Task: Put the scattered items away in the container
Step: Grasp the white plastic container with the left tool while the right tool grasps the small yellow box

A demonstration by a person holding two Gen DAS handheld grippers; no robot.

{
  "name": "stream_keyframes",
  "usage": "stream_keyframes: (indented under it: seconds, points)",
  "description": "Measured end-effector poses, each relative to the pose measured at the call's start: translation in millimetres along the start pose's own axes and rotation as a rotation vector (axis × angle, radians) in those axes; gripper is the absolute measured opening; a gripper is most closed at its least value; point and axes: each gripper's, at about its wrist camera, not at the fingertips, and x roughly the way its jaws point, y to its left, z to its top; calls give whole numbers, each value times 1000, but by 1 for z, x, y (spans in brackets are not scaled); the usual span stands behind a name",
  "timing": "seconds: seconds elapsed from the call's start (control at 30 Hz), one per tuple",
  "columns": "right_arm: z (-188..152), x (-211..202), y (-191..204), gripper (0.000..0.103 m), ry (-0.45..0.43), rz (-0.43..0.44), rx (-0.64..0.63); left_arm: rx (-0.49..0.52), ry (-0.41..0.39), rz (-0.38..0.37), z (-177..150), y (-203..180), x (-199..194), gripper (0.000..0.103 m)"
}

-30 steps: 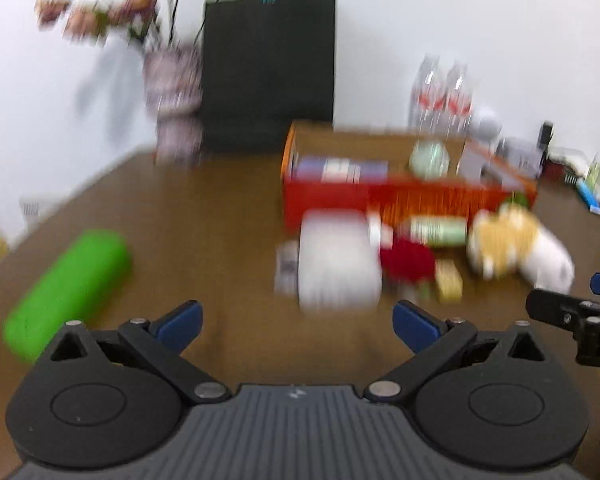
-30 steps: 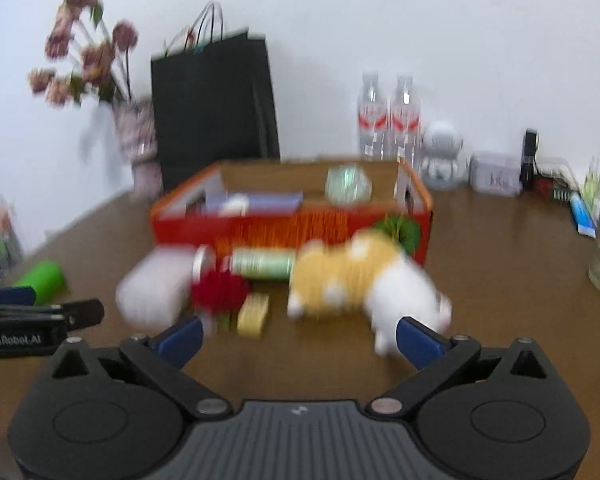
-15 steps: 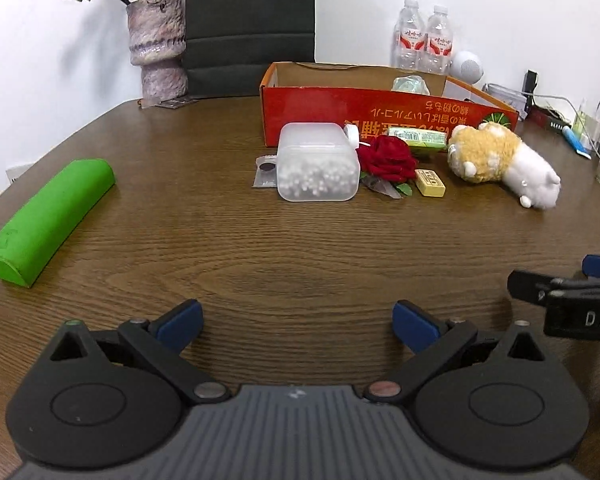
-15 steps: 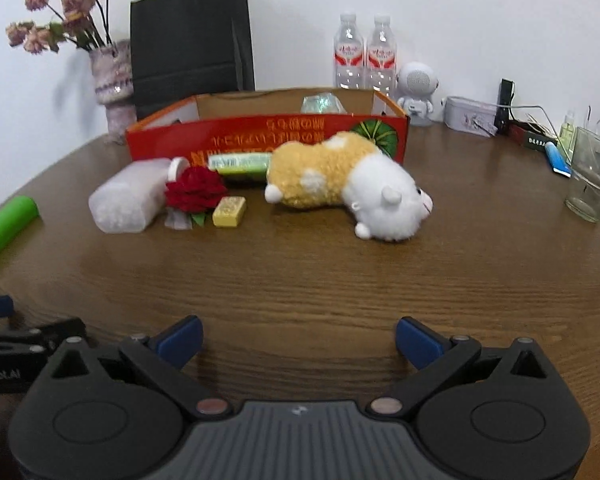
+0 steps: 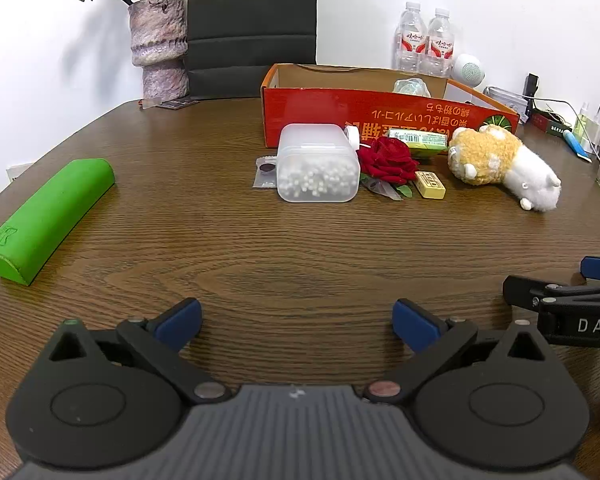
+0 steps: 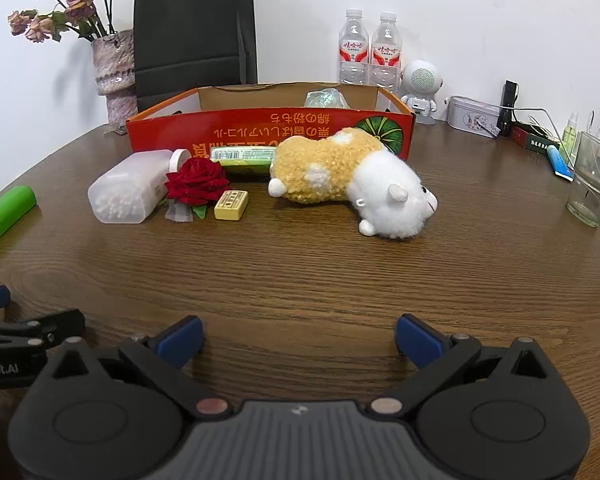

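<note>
An orange-red cardboard box [image 5: 340, 110] [image 6: 172, 132] stands open at the back of the wooden table, a wrapped item inside. In front of it lie a clear tub of cotton swabs [image 5: 318, 164] [image 6: 128, 192], a red rose [image 5: 390, 158] [image 6: 196, 180], a small yellow block [image 5: 430, 185] [image 6: 231, 205], a green packet [image 5: 418, 141] [image 6: 244, 156], a small clear sachet [image 5: 266, 168] and a yellow-and-white plush toy [image 5: 500, 162] [image 6: 352, 180]. A green case [image 5: 48, 212] [image 6: 2, 212] lies far left. My left gripper [image 5: 297, 318] and right gripper [image 6: 299, 334] are both open, empty, low over the near table.
At the back stand a vase of dried flowers [image 5: 158, 56], a black paper bag [image 6: 194, 36], two water bottles [image 6: 370, 50] and a small white robot figure [image 6: 420, 86]. A tin, cables and a glass [image 6: 594, 188] crowd the right edge.
Both views have dropped and steadied from a blurred, higher look a second ago. Over the last half second both grippers have barely moved; all items lie where they were.
</note>
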Motion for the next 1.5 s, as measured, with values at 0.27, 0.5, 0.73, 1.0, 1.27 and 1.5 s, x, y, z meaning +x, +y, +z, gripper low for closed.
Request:
stream_keyframes:
  seconds: [0.27, 0.5, 0.73, 1.0, 1.27, 1.5]
  points:
    - [0, 0, 0, 103, 1, 0, -1, 3, 3, -9, 1, 0, 1, 103]
    - [17, 10, 4, 90, -13, 52, -59, 73, -90, -100, 82, -3, 38, 103]
    - [70, 42, 20, 64, -69, 208, -95, 150, -40, -70, 108, 1, 86, 81]
    - [79, 84, 22, 22, -11, 195, -69, 56, -36, -145, 90, 18, 70, 66]
    - [35, 15, 10, 21, -29, 232, -86, -6, -152, -195, 46, 21, -15, 66]
    - [106, -27, -20, 21, -222, 214, -73, -19, -249, -299, 157, 16, -1, 66]
